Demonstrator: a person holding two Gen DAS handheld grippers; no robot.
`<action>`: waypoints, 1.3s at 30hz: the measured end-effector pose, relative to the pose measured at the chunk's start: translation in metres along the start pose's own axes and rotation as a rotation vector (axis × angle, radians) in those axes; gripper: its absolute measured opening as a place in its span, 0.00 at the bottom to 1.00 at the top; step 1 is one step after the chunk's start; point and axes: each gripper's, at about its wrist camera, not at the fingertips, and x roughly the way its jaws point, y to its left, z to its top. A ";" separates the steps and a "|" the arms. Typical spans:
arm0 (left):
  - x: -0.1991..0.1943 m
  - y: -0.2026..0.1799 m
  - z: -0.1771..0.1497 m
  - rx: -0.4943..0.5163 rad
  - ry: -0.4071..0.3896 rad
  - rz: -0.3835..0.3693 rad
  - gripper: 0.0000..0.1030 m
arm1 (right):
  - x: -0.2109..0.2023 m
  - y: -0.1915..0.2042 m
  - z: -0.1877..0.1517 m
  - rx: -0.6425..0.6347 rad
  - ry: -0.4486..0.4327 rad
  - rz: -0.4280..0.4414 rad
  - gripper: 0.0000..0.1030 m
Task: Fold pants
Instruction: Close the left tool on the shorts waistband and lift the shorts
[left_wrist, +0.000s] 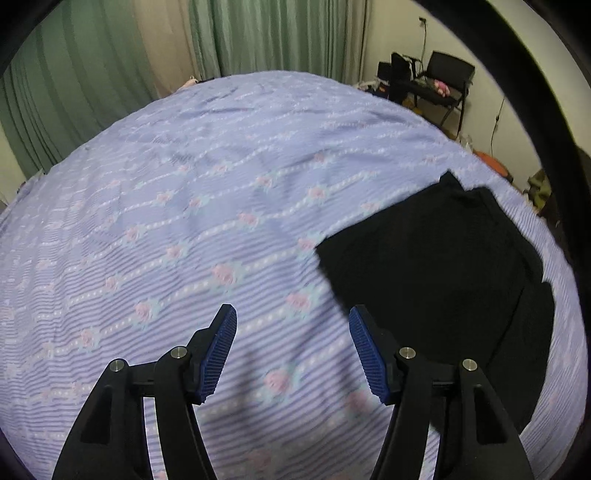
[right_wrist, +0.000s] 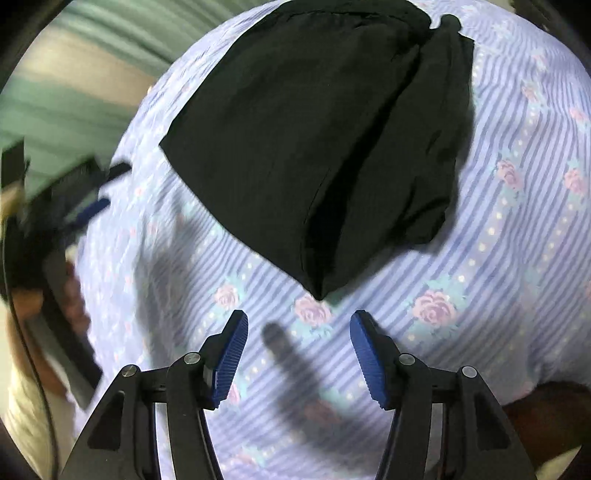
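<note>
The black pants (right_wrist: 317, 147) lie folded in a compact bundle on the bed's striped, rose-print sheet (left_wrist: 184, 221). My left gripper (left_wrist: 293, 325) hovers just left of them, fingers wide and empty; my right gripper (right_wrist: 299, 328), likewise spread, hangs near their closest corner.

- Soft indoor light, a bit dim, no glare.
- Heavy fisheye bulge, dark vignette at corners.
- Gripper shadow on the lilac striped rose-print bedsheet (right_wrist: 480, 258).
- Motion-blurred left edge in right wrist view.
</note>
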 end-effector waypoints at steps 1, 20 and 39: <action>0.002 0.000 -0.003 0.005 0.009 -0.005 0.61 | 0.001 0.000 0.002 0.006 -0.018 0.005 0.57; 0.069 -0.003 0.024 -0.092 0.068 -0.243 0.60 | 0.026 0.007 0.054 0.127 -0.178 0.030 0.57; 0.093 -0.034 0.049 -0.102 0.109 -0.216 0.15 | 0.036 0.038 0.086 -0.059 -0.179 0.015 0.24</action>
